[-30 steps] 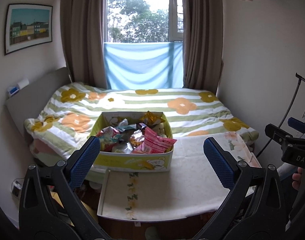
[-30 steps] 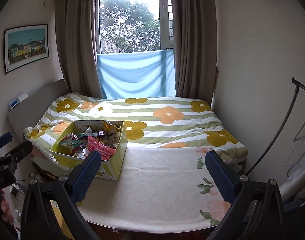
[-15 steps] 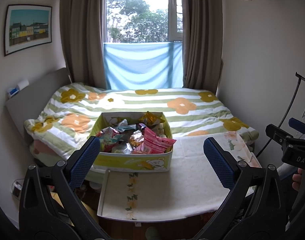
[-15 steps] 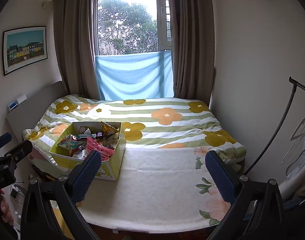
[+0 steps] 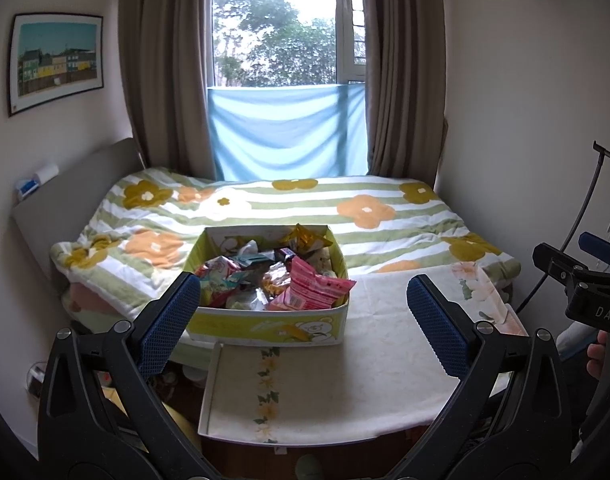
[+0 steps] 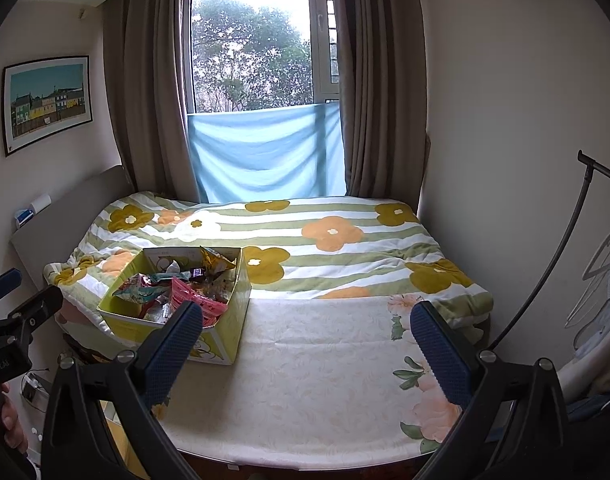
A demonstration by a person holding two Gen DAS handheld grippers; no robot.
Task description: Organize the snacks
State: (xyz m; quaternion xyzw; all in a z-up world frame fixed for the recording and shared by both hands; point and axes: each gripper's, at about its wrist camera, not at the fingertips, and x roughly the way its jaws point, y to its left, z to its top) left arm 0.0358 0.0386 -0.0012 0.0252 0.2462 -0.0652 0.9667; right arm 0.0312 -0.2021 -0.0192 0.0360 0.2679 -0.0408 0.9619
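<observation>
A yellow-green cardboard box (image 5: 265, 326) (image 6: 221, 320) printed with a bear stands on the bed's near left part, heaped with several snack packets. A pink packet (image 5: 313, 290) (image 6: 201, 300) lies on top at the front. A gold packet (image 5: 307, 238) (image 6: 215, 260) pokes up at the back. My left gripper (image 5: 303, 320) is open, held short of the box, its blue pads flanking the box front. My right gripper (image 6: 305, 338) is open over the pale sheet, to the right of the box, nothing between its fingers.
The bed carries a green-striped flowered quilt (image 5: 345, 216) behind a cream sheet (image 6: 313, 380). A grey headboard (image 5: 73, 196) runs along the left. A curtained window (image 6: 257, 48) is at the back, the wall (image 6: 505, 120) at right. A dark curved rack pole (image 6: 561, 248) stands right.
Both grippers have drifted slightly closer to the bed. The box and packets have not moved, and both grippers stay open.
</observation>
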